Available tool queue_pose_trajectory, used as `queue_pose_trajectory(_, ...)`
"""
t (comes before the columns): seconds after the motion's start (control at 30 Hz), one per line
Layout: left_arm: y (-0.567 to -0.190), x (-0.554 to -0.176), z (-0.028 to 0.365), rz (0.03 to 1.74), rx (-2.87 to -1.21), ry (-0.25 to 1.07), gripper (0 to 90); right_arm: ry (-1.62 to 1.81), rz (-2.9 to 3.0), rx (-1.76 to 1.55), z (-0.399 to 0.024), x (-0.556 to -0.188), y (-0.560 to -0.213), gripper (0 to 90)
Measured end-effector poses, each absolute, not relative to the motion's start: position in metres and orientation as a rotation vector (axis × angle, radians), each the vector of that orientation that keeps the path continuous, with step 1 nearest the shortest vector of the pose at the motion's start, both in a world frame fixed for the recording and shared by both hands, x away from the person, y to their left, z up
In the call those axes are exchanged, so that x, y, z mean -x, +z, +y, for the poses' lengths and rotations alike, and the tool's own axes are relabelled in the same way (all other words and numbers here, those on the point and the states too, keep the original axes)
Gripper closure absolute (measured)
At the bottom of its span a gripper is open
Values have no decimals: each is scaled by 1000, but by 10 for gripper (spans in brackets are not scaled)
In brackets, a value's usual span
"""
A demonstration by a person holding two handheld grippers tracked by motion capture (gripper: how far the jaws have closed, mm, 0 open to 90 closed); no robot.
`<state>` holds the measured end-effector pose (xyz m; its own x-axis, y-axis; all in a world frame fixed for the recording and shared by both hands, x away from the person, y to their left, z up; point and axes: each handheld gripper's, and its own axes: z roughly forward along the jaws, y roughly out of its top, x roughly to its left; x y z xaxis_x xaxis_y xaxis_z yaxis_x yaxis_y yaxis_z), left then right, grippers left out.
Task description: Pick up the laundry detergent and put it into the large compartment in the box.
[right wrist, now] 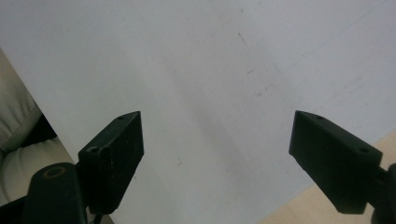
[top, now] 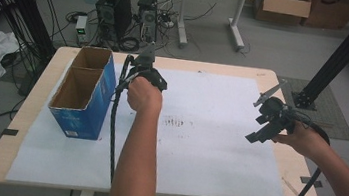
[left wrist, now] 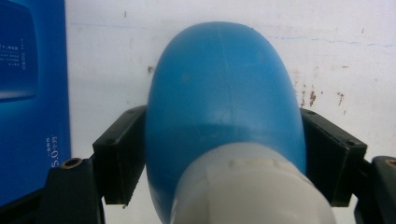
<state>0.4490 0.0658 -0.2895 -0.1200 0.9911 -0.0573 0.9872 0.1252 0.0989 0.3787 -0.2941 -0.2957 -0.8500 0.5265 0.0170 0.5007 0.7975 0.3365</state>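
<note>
Two claws, left claw (left wrist: 219,158) clamped around blue bottle (left wrist: 224,98), right claw (right wrist: 217,158) wide open, empty

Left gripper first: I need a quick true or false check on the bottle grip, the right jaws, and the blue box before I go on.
1. The left gripper is shut on a blue bottle. True.
2. The right gripper holds a white cap. False: its jaws stand apart with nothing between them.
3. The blue box is open at the top. True.
4. The blue box stands at the table's right side. False: it stands at the left, beside the left gripper.
</note>
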Motion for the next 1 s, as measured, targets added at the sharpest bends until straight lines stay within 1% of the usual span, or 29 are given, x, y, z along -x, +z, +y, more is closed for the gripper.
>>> queue_pose_trajectory(1.0, -289, -448, 65, 2267, -2001, 73, 324, 515, 2905, -835, -294, -378, -296, 181)
